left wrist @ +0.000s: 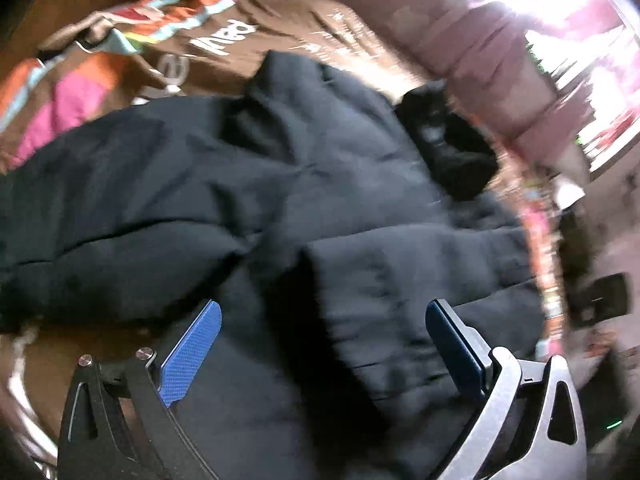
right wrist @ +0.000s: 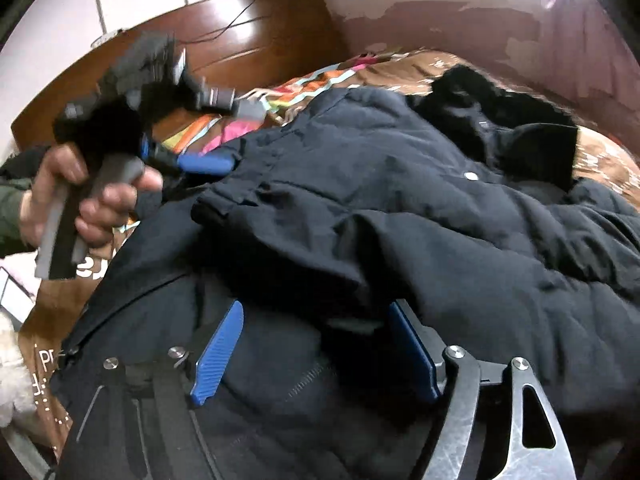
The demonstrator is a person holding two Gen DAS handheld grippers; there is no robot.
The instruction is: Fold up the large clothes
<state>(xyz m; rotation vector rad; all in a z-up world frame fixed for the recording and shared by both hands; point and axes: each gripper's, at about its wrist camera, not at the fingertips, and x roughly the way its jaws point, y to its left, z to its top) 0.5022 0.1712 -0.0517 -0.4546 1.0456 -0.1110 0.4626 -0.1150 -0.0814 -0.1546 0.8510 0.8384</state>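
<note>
Big dark puffy coat (left wrist: 248, 184) spread out on a bed, on top of a brown blanket (left wrist: 280, 32) with bright stripes and white letters. Fuzzy black hood (left wrist: 448, 148) up at about 1 o'clock in the left view, lying on the far part of the coat. Wooden headboard (right wrist: 248, 32) up at 11 o'clock in the right view, against a pink wall (right wrist: 460, 4).

Left gripper (left wrist: 320, 344) wide open, blue pads (left wrist: 188, 356) far apart, nothing held. Hanging just over a thick sleeve or flap at 6 o'clock, most likely so as to be ready to come down and pinch it. A little blurry there, so hard to say if the pads touch the cloth.

Same left gripper also seen from the side in the right view, at 9 o'clock, gripped by a bare hand (right wrist: 80, 200) round its grey handle. Blue tips pointing to 3 o'clock, right at the edge of the coat, near the stripes.

Right gripper (right wrist: 316, 352) open too, pads apart at 6 o'clock, with a fat fold of coat bulging down between them. Not squeezed shut on it, as far as can be seen. Top of the right pad hidden under the fold. Probably placed there to grab that thick edge.

Coat bunched and lumpy, not flat, not yet a neat fold. Puffy cloth, so likely to spring back and slip; a deep bite on the edge probably needed. One small shiny snap button (right wrist: 471, 176) showing near the hood.
</note>
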